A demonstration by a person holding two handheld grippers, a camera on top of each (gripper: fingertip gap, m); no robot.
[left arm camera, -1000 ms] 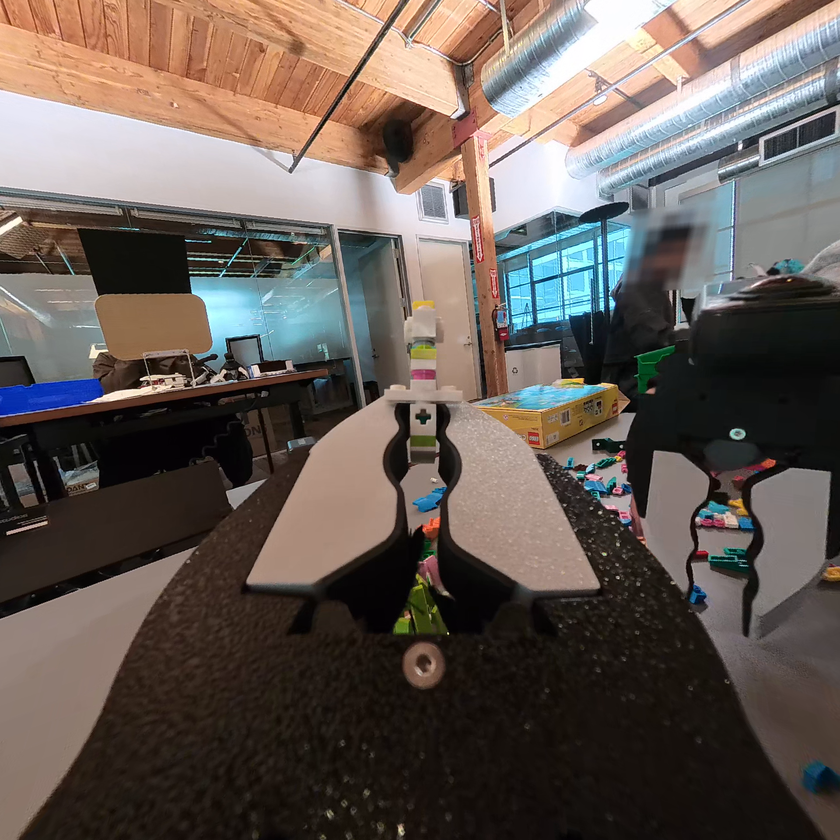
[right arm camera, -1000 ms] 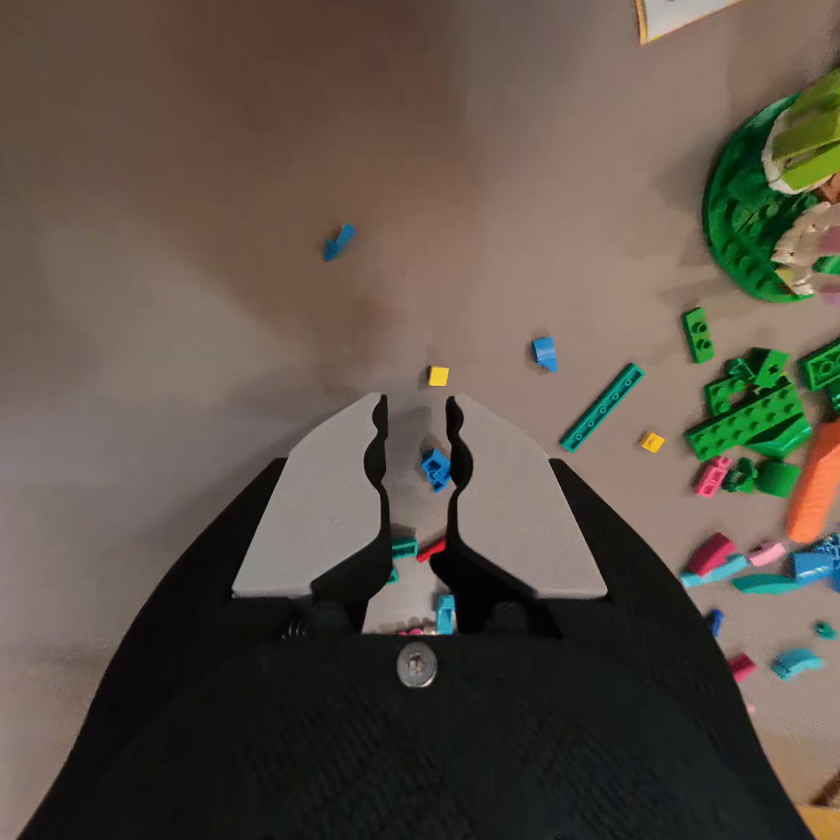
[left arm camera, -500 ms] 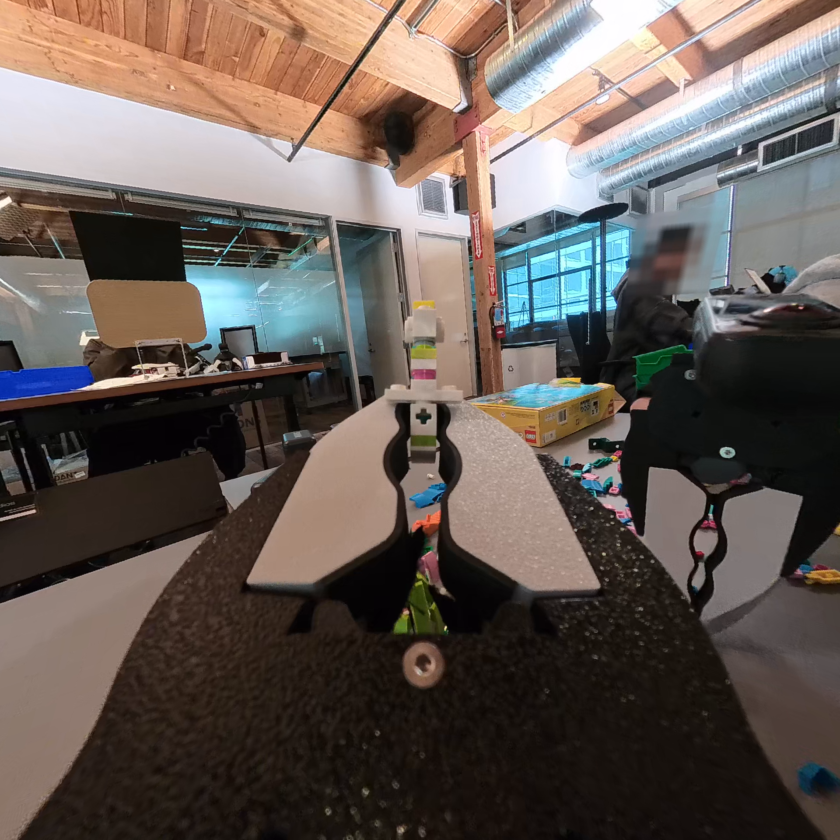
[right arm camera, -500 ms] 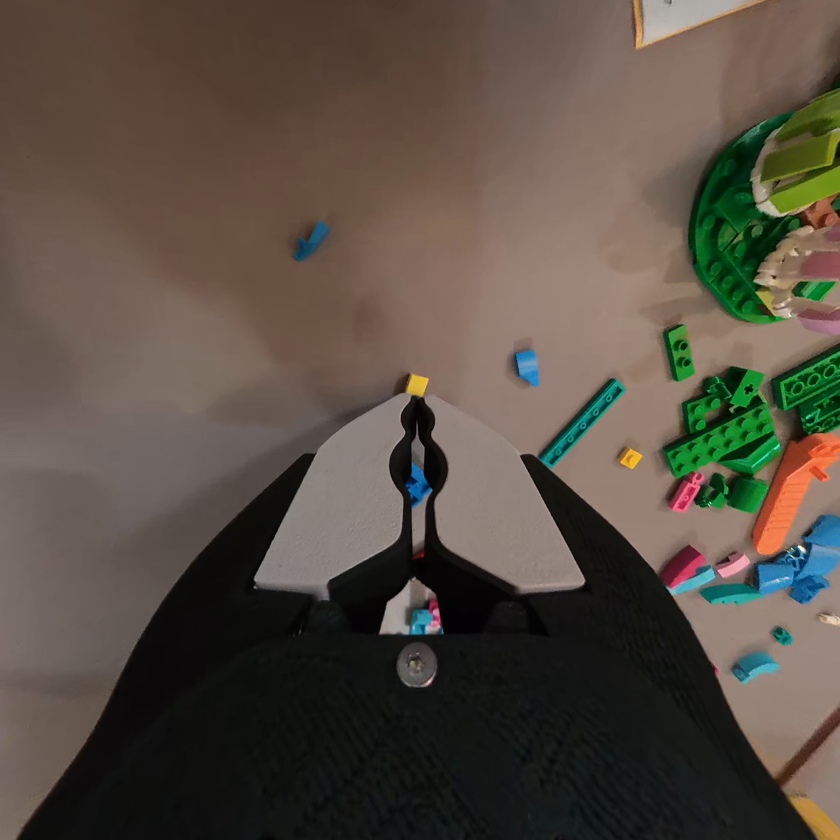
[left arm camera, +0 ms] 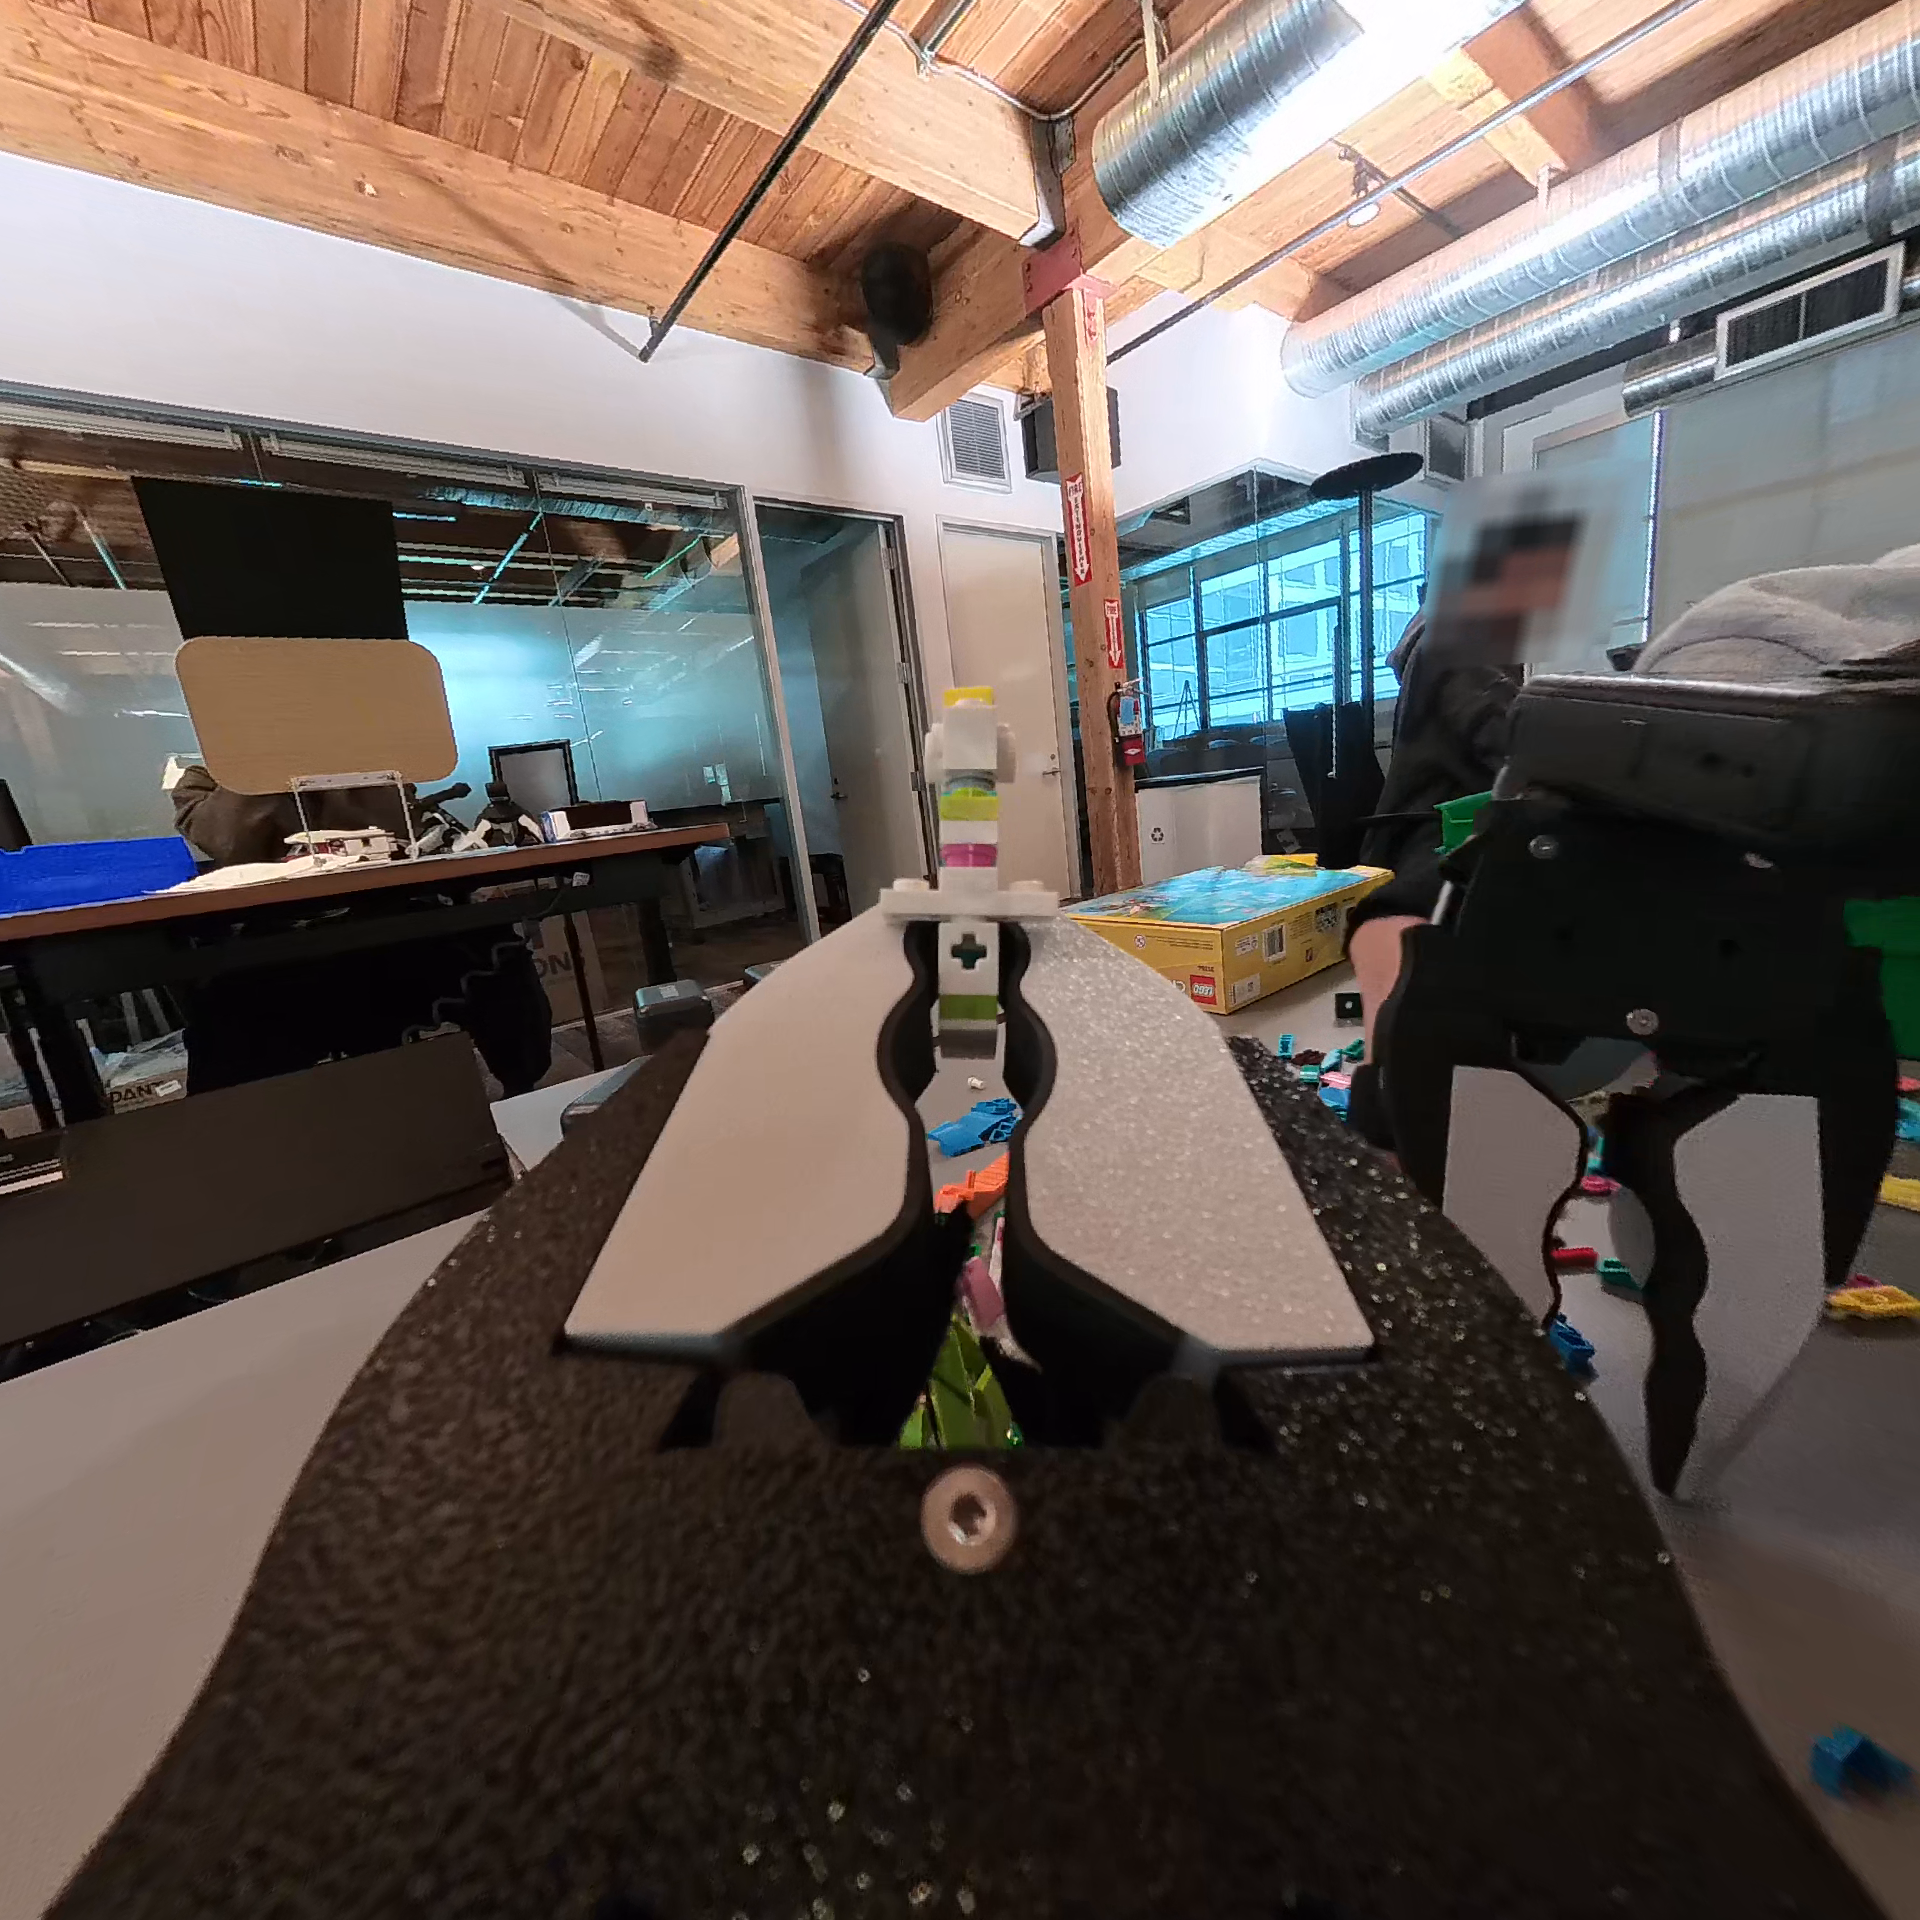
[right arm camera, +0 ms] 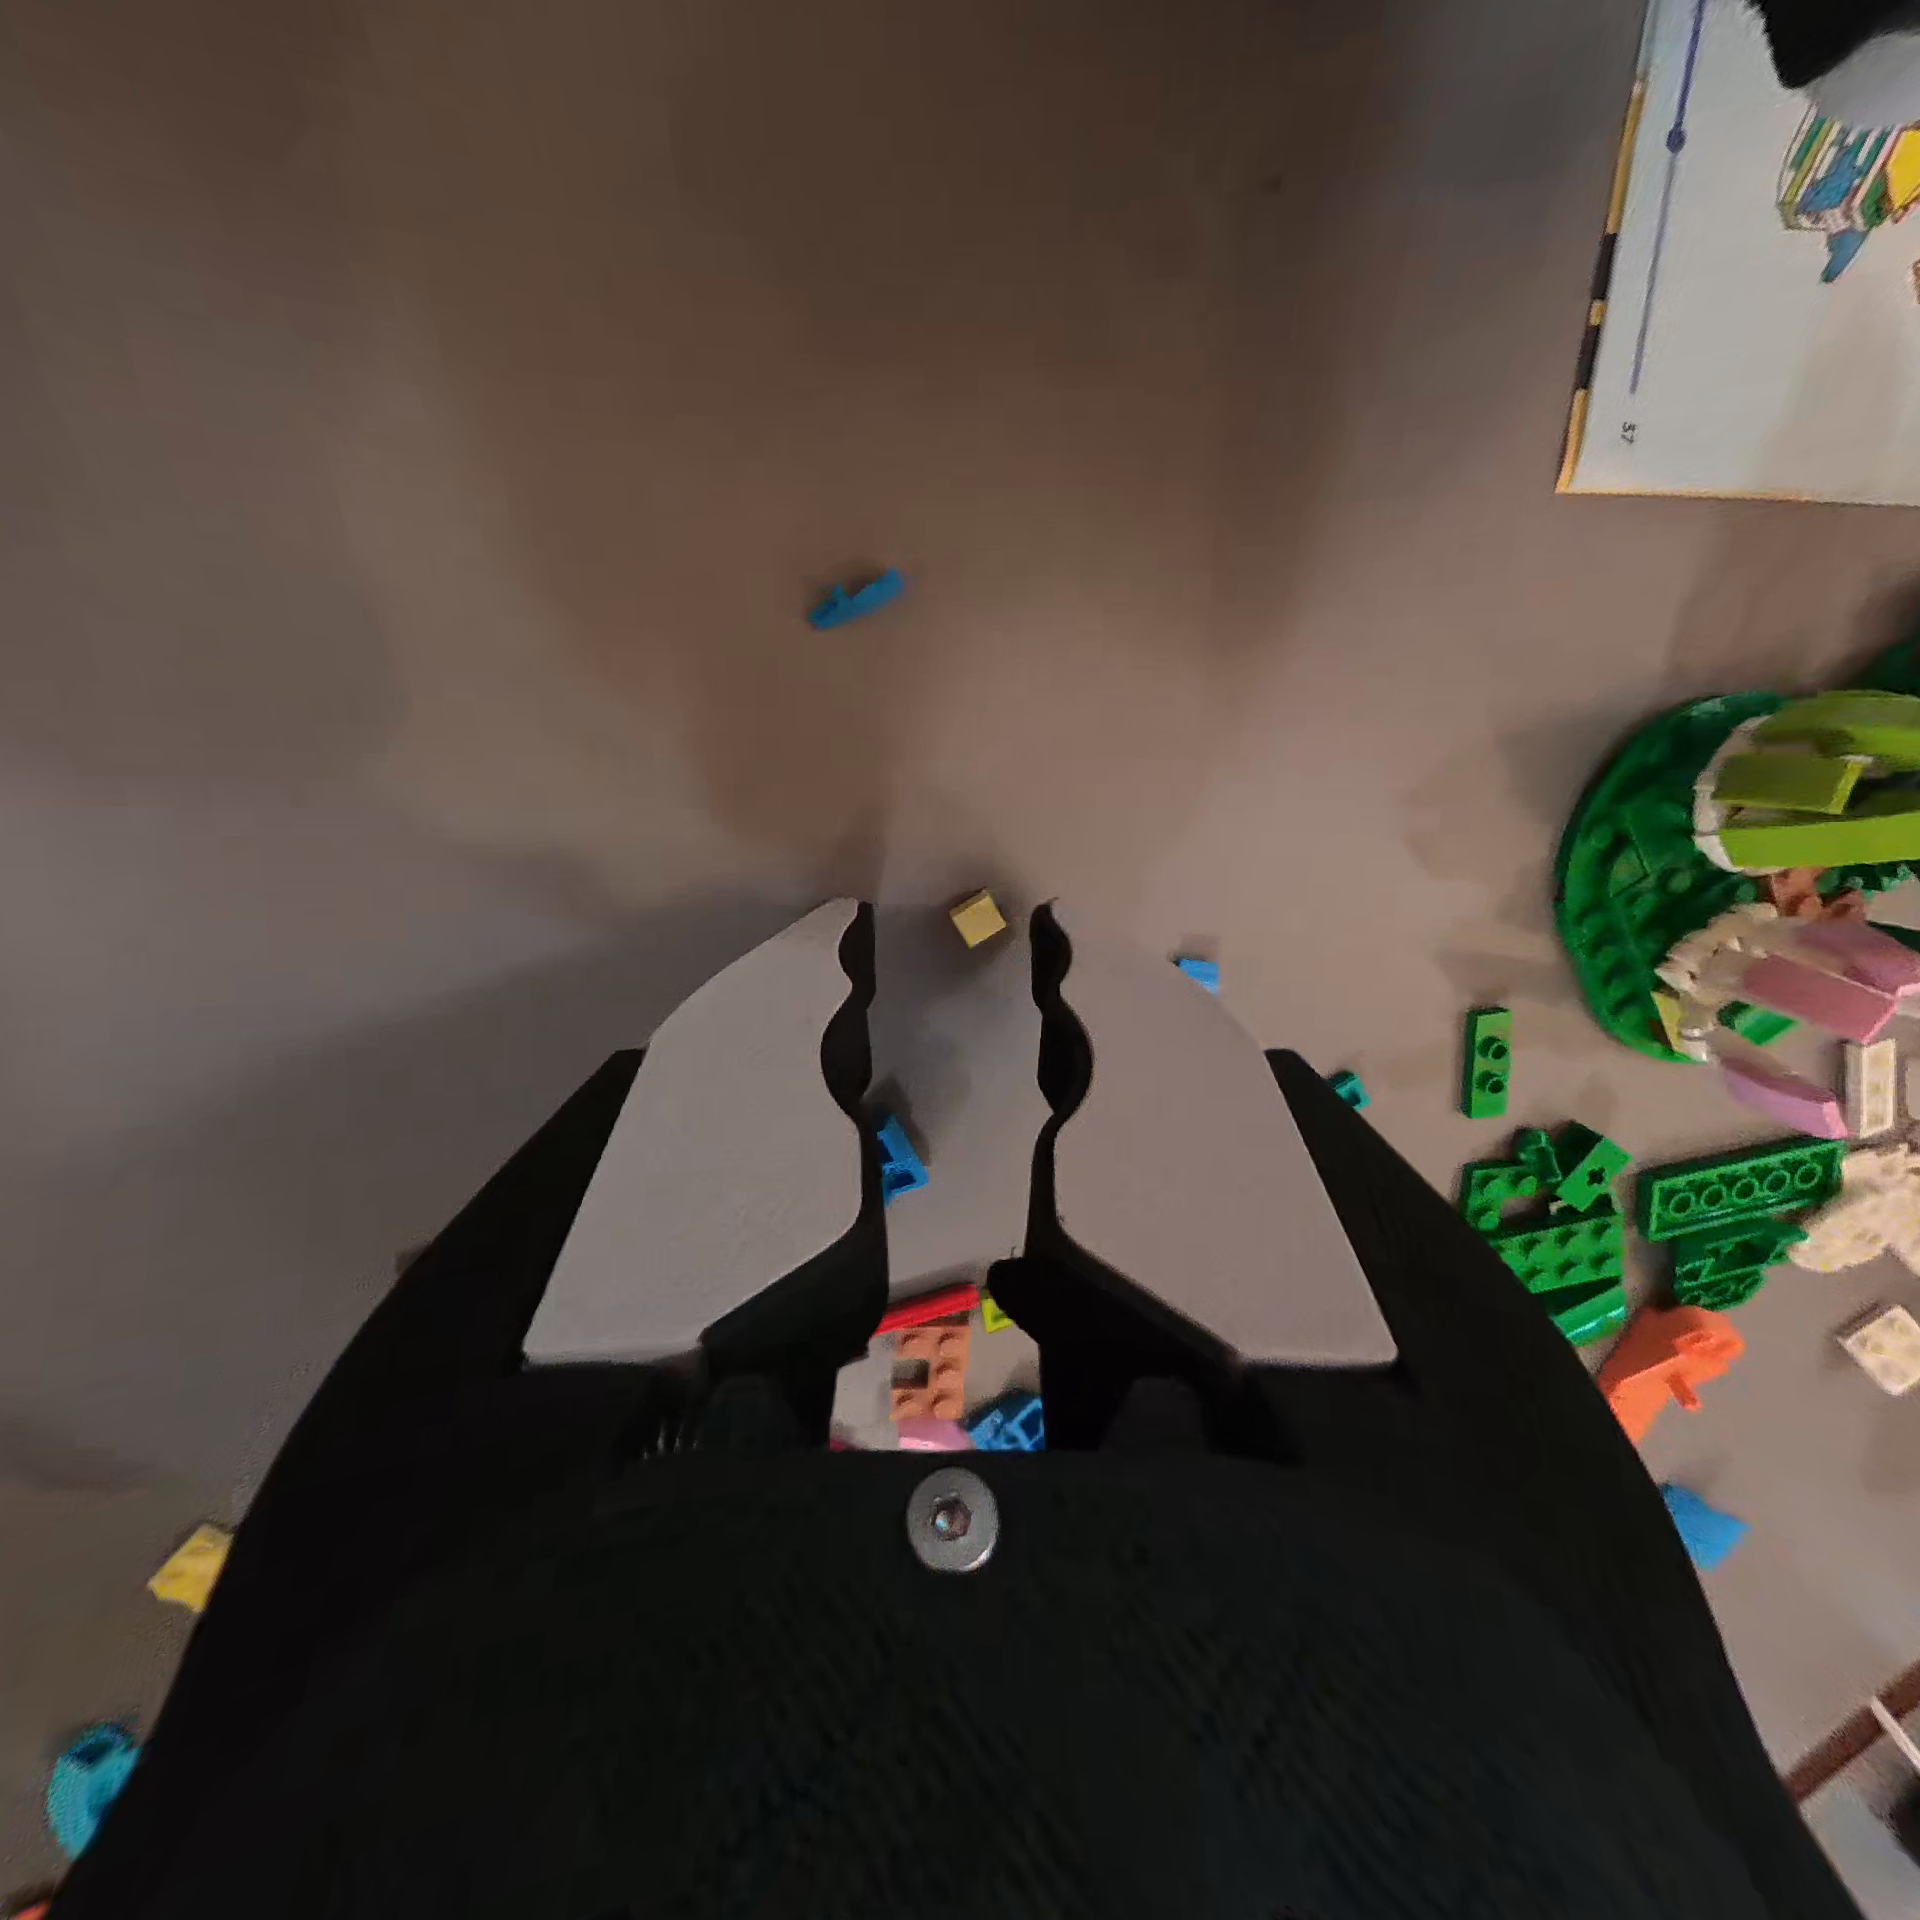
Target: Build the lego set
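Observation:
My left gripper (left arm camera: 966, 961) is shut on a thin upright stack of white, lime and magenta lego pieces (left arm camera: 968, 821), held above the grey table. My right gripper (right arm camera: 951, 920) is open and points down at the table, with a small yellow tile (right arm camera: 977, 920) lying between its fingertips. It also shows in the left wrist view (left arm camera: 1621, 1351), open, close to the table on the right. A round green lego base with lime and pink parts (right arm camera: 1745, 883) stands at the right.
Loose green bricks (right arm camera: 1621, 1216), an orange piece (right arm camera: 1662, 1366) and small blue pieces (right arm camera: 854, 601) lie scattered on the table (right arm camera: 520, 520). An instruction booklet (right arm camera: 1745, 291) lies at the far right. A yellow lego box (left arm camera: 1226, 935) and a person stand beyond. There is about 20 cm between the tips of the two grippers.
My right gripper shut half a second ago, then opened again and moved down so the yellow tile sits between its tips. The left gripper keeps holding the stack still.

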